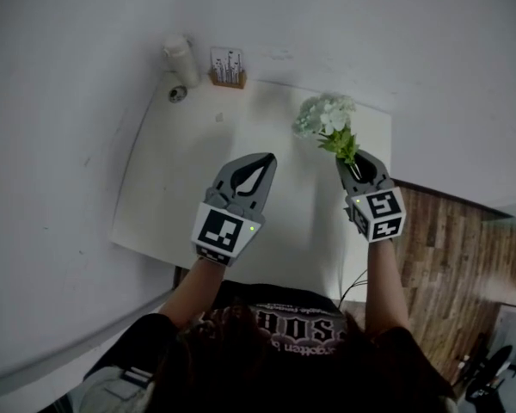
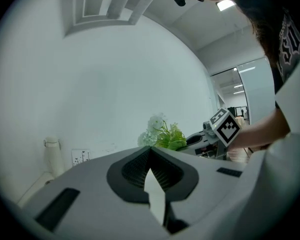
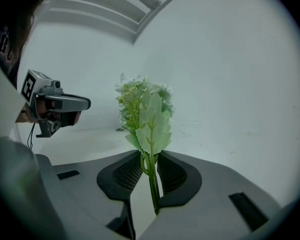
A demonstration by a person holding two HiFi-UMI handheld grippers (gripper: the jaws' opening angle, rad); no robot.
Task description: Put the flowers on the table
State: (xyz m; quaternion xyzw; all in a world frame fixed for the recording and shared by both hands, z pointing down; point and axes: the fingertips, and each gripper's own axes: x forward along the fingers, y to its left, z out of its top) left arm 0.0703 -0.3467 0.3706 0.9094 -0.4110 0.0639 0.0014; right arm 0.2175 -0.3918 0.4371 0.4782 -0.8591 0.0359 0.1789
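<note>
The right tongs [image 1: 354, 160] pinch the flowers [image 1: 325, 117] by the stems, up over the counter [image 1: 181, 196], not on it yet. The left tongs [image 1: 265, 160] are closed w/ nothing inside. Putting them down is left.

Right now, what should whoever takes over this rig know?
Left gripper: shut, empty, held over the table.
Right gripper: shut on the stem of the flowers, which stand upright above the table's far right part.
Done: flowers are in hand.
Left: lower them onto the table and let go.
</note>
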